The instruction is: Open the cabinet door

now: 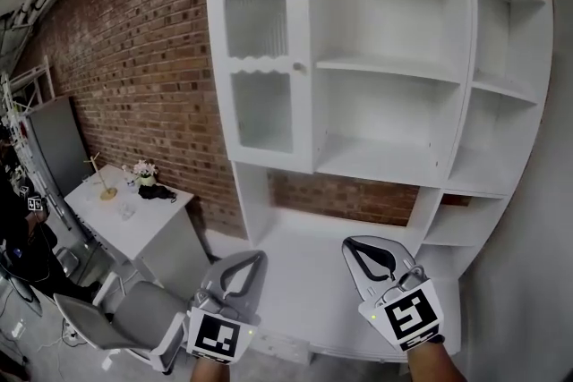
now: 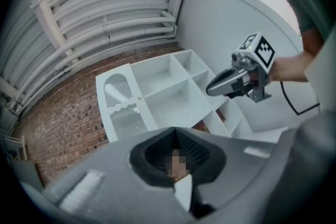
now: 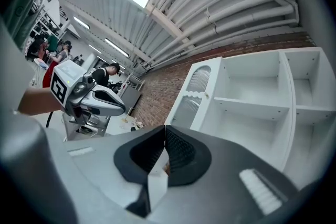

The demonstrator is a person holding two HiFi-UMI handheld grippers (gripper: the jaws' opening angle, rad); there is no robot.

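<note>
A white wall cabinet (image 1: 385,67) hangs on a brick wall. Its door (image 1: 260,72), at the upper left, has an arched ribbed pane, a lower pane and a small round knob (image 1: 296,66); it lies flat against the cabinet front. The remaining compartments are bare, doorless shelves. My left gripper (image 1: 258,257) and right gripper (image 1: 353,244) are held low before the desk top, well short of the door, both shut and holding nothing. The door (image 2: 122,102) and right gripper (image 2: 211,89) appear in the left gripper view. The right gripper view takes in the knob (image 3: 207,95) and left gripper (image 3: 122,108).
The cabinet's white desk top (image 1: 304,282) lies below the shelves. A small white table (image 1: 134,215) with flowers and a black item stands at the left, a grey chair (image 1: 134,318) in front of it. People stand far off at the left of the right gripper view.
</note>
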